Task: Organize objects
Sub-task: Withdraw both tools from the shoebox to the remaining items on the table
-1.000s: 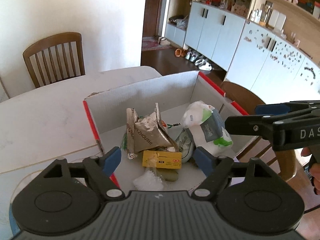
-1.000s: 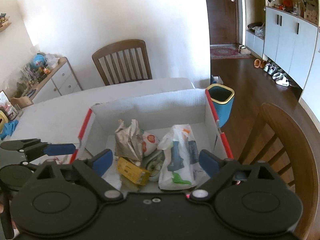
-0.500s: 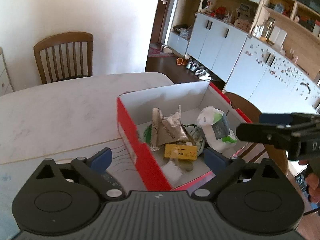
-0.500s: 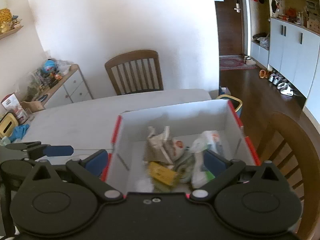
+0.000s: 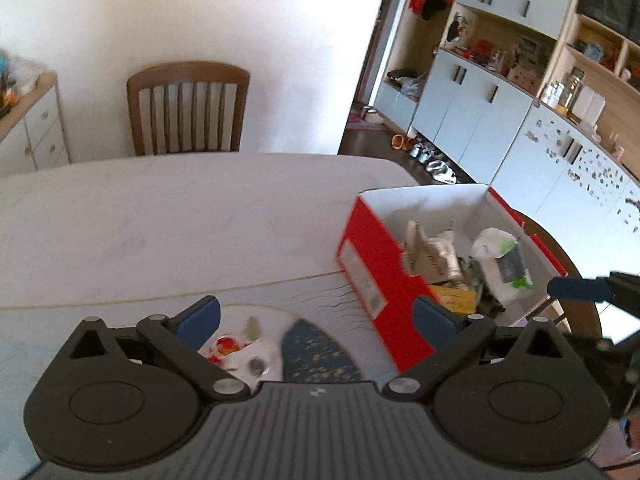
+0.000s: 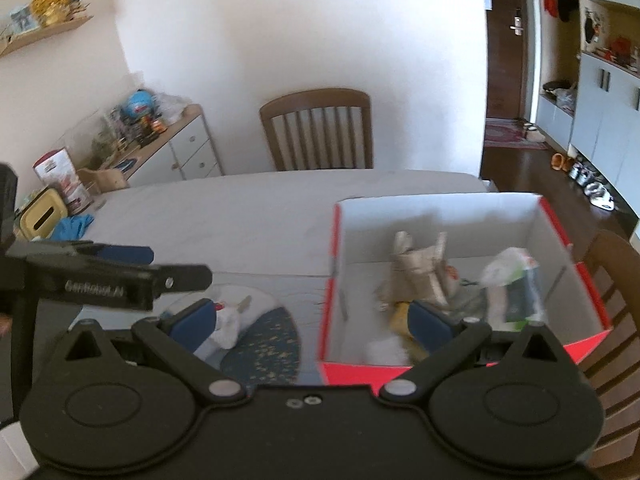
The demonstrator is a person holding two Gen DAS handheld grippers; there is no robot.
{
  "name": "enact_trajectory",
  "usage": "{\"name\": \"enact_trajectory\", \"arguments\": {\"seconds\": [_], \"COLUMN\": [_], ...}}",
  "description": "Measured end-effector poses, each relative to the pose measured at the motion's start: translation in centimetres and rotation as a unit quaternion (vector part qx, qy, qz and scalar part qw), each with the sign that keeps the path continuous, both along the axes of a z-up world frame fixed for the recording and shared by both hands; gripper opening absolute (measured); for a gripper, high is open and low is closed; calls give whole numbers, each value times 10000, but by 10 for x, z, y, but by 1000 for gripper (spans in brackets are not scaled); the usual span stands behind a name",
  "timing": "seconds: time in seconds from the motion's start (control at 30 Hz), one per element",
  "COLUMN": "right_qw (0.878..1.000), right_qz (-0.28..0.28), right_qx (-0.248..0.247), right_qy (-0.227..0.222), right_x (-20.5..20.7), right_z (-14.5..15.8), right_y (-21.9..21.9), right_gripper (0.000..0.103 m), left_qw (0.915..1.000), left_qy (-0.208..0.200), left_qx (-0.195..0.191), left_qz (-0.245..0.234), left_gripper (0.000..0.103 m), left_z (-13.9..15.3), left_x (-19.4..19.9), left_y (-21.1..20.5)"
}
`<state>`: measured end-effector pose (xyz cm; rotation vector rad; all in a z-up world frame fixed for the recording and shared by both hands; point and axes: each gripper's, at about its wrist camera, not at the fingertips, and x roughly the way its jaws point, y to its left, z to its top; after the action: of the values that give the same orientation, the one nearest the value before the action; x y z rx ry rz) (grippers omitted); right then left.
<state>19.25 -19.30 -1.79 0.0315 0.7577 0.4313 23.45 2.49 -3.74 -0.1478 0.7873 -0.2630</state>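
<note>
1. Hovering above the pale marble-look table (image 5: 180, 216), my left gripper (image 5: 316, 314) has just been opening; its jaws now stand wide apart with nothing between them.
2. My right gripper (image 6: 312, 318) likewise has its jaws spread wide, empty. Its right blue pad (image 6: 430, 322) sits over the box interior in the right wrist view; its left pad is over the table.
3. The red cardboard box with white inner walls (image 5: 370, 276) stands on the table at the right end, beside a brown wooden chair back (image 6: 616, 280).
4. Inside the box lie a crumpled tan paper packet (image 6: 418, 272), a yellow carton (image 5: 456, 298) and a white plastic pouch with green and dark print (image 5: 500, 258), all close together.
5. On the table, just left of the box, rests a dark blue speckled mat (image 6: 268, 340).
6. Left of the mat lies a small white wrapper with red marking (image 5: 236, 350), blurred.
7. A second brown slatted chair (image 5: 188, 108) stands at the table's far side.
</note>
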Motion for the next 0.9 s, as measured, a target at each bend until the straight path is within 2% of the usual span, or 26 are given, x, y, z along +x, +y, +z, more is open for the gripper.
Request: {"name": "enact_trajectory", "arguments": {"seconds": [0.17,0.5,0.67,0.9], "right_qw": [9998,9974,9945,9911], "right_qz": [161,573,729,867], "right_qx": [-140,-407,-752,-983], "right_qy": [40,134,80,242], "right_x": [-6,-8,4,27], "right_z": [-8,-32,-52,-87], "right_y": [34,91,118,149], "right_gripper": [101,99,95,92], "left_qw": [9998,9982,9970,9957], "left_qy": [-26,189,353,444], "left_qx": [156,331,375,448], "left_qz": [121,468,582,679], "left_gripper": [103,103,103,103], "left_z": [-7,-32,-51,-68], "left_x": [1,20,31,42], "left_y": [34,86,104,118]}}
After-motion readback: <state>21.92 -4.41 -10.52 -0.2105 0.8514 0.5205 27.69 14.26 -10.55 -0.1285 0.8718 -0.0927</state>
